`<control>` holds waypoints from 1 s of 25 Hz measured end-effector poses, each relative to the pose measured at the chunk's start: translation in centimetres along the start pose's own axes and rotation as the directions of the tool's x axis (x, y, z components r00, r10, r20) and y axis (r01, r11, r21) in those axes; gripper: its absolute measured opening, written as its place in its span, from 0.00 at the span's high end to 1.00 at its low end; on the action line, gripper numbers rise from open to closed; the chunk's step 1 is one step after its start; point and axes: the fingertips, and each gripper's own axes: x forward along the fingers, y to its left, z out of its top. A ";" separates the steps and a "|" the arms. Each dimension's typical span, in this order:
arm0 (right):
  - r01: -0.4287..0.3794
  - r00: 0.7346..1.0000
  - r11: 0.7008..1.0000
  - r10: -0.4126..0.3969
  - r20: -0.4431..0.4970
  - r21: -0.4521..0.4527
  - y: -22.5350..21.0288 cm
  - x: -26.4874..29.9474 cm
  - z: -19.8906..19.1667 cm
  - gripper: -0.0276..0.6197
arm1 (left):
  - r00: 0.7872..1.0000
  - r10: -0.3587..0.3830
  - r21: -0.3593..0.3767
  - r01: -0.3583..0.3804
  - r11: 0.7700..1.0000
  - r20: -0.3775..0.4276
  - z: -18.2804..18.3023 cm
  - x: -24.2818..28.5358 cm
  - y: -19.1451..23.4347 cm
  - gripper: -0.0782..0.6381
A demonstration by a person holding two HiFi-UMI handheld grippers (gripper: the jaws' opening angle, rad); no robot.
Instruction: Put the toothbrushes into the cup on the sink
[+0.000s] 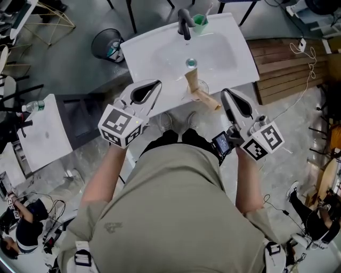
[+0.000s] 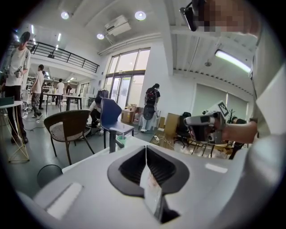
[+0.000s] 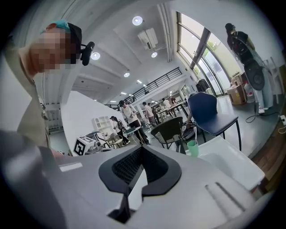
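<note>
Left tongs (image 1: 154, 85) closed tip to tip and empty, held over the sink's near edge. Right tongs (image 1: 228, 97) the same, closed and empty, off the sink's near right edge. Head view: both are held out in front of the person, marker cubes toward the body. White sink (image 1: 224, 58) is ahead, with a dark faucet (image 1: 184, 24) at the back rim. Green cup (image 1: 200, 21) stands on the back rim just right of the faucet, and a thin pale handle (image 1: 209, 9) sticks up out of it; too small to tell if it's a toothbrush. No other toothbrush is visible. Black trash bin (image 1: 106, 43) is on the floor left of the sink, wooden pallet (image 1: 282, 69) on the right.

Left gripper view: left tongs (image 2: 146, 150) have their pads meeting along one seam, with nothing between the tips. Cup (image 2: 120, 141) is small beyond them, beside the faucet post (image 2: 111, 144). Right tongs (image 2: 205, 127) are in a hand at the right. Brown chair (image 2: 67, 129) and blue chair (image 2: 111, 118) stand behind.

Right gripper view: right tongs (image 3: 140, 150) have their tips touching and are empty. Cup (image 3: 192, 147) is on the sink (image 3: 228, 167), right of the tongs and well apart from them. Blue chair (image 3: 208, 112) is beyond.
</note>
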 end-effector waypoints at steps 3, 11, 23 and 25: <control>-0.015 1.000 1.000 0.015 -0.006 -0.018 1.3 0.6 -0.1 0.94 | 1.000 -0.016 0.001 0.016 1.000 0.001 -0.1 -0.4 -0.1 0.88; -0.037 0.998 0.999 0.036 -0.048 -0.028 3.3 2.2 -1.6 0.94 | 0.998 -0.065 0.002 0.065 0.998 -0.001 -0.8 -1.0 -0.6 0.88; -0.043 0.998 0.998 0.040 -0.053 -0.038 4.7 3.1 -1.9 0.94 | 0.995 -0.102 0.007 0.102 0.995 -0.004 -0.8 -1.1 -0.5 0.88; -0.042 0.998 0.998 0.040 -0.055 -0.036 4.7 3.1 -2.0 0.94 | 0.994 -0.106 0.009 0.107 0.994 -0.012 -1.0 -1.1 -0.7 0.88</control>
